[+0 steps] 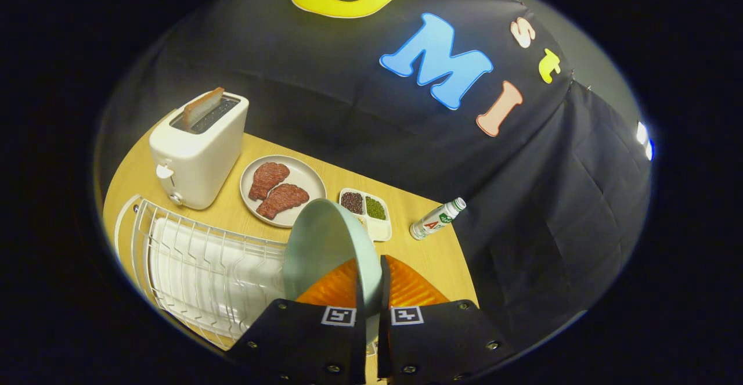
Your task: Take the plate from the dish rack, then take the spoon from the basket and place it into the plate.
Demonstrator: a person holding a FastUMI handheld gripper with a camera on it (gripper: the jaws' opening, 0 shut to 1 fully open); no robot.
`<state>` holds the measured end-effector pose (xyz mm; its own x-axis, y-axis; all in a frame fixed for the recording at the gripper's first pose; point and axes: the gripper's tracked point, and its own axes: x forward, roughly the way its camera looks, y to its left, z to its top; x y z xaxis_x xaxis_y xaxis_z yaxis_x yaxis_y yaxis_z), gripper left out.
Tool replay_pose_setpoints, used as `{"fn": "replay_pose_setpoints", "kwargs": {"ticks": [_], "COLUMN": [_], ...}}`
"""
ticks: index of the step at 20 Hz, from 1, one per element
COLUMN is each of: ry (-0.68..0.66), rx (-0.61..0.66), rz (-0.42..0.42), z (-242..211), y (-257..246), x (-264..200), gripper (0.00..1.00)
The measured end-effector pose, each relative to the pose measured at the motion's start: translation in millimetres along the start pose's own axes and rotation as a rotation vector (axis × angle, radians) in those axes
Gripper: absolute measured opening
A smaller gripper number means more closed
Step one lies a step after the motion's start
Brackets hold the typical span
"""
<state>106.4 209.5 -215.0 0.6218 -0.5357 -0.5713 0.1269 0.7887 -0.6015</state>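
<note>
Gripper view: your gripper (369, 292) tilted, its fingers clamped on the plate (325, 251) edge; plate hid part of the dish rack (197, 269).

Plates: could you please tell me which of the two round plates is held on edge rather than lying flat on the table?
The empty pale green round plate, clamped on edge between the tool fingers; the beige round plate beside the white toaster lies flat, carrying two meat slices.
</note>
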Motion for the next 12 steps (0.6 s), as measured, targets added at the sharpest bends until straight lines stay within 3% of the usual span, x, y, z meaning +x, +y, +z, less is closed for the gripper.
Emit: {"fn": "replay_pose_setpoints", "kwargs": {"ticks": [2,12], "ry": [-0.036,0.012], "rx": [0.001,0.217], "rz": [0.005,0.276], "z": [13,-10], "y": [-8,-70], "x": [-6,-36], "gripper": [0.08,0.08]}}
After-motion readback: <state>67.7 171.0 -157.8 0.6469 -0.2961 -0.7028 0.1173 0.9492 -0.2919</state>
